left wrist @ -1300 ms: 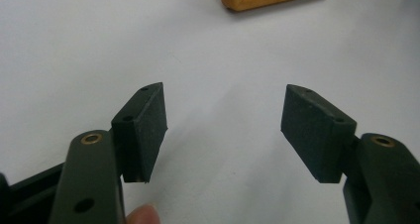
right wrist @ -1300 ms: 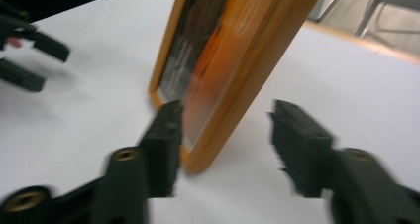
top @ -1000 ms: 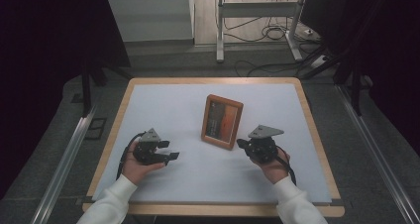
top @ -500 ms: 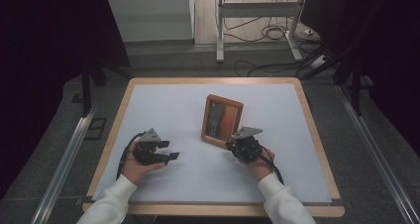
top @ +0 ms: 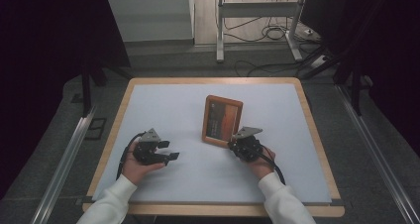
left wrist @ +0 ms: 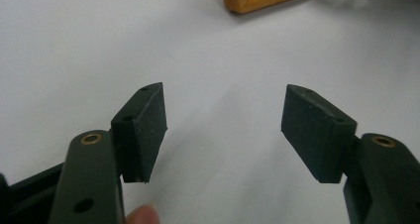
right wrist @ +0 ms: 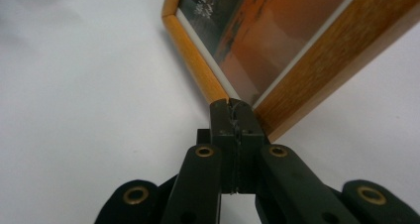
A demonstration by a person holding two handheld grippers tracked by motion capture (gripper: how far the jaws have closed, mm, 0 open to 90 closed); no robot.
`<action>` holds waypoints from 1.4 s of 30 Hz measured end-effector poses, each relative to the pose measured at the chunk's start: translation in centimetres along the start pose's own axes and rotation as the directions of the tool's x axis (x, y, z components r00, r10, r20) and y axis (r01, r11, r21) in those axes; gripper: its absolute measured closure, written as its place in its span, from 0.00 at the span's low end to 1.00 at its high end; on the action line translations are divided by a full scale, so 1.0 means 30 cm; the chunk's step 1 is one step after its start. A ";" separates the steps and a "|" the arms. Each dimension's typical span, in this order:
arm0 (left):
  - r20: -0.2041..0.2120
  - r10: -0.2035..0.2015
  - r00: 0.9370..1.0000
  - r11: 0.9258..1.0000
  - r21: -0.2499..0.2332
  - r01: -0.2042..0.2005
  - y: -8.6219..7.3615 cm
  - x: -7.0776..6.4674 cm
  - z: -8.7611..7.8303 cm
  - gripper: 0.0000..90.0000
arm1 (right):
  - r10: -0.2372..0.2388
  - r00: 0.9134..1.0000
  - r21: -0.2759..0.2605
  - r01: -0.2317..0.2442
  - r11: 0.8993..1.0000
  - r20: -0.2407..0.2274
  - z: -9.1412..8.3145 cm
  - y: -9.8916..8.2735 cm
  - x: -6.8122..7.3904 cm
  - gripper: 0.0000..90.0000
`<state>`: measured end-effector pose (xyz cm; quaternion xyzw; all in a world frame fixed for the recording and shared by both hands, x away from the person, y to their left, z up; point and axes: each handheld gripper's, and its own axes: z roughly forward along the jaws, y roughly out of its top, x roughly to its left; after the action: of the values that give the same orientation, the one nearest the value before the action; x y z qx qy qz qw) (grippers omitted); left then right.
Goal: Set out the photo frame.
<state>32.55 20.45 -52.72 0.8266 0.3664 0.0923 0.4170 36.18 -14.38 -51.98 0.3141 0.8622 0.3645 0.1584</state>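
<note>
Up high, the wooden-framed picture [top: 222,120] lies on the white table [top: 163,105] with the right gripper [top: 237,143] at its near corner, while the left gripper [left wrist: 223,132] shows wide, empty jaws away from it, and the right gripper's own jaws press together touching that corner.

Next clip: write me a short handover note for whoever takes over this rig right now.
Left gripper: fingers open, nothing between them, resting on the white mat.
Right gripper: fingers shut with nothing between them, tips at the near corner of the wooden picture frame.
Frame: lying flat mid-mat, picture side up.
Done: right gripper brought to the frame's corner.
Left: frame not yet gripped or lifted; probably nudge or pry that corner first.
</note>
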 end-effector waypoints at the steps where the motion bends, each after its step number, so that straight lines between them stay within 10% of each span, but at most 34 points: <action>1: 0.000 -0.001 1.000 1.000 0.000 0.001 0.000 0.001 0.000 0.37 | 0.003 1.000 0.000 -0.003 1.000 0.002 -0.001 -0.002 -0.004 1.00; 31: -0.003 0.002 1.000 1.000 -0.002 -0.002 0.001 0.000 -0.002 0.37 | 0.037 0.999 -0.019 -0.036 0.999 0.037 -0.015 -0.027 -0.047 1.00; 42: -0.001 0.001 1.000 1.000 -0.016 -0.001 0.002 -0.004 -0.016 0.37 | 0.042 0.999 -0.076 -0.040 0.996 0.025 -0.108 -0.032 -0.040 0.99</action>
<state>32.28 20.65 -52.37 0.8235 0.3652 0.0958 0.4234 35.05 -17.41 -50.41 0.3302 0.8391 0.3957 0.1739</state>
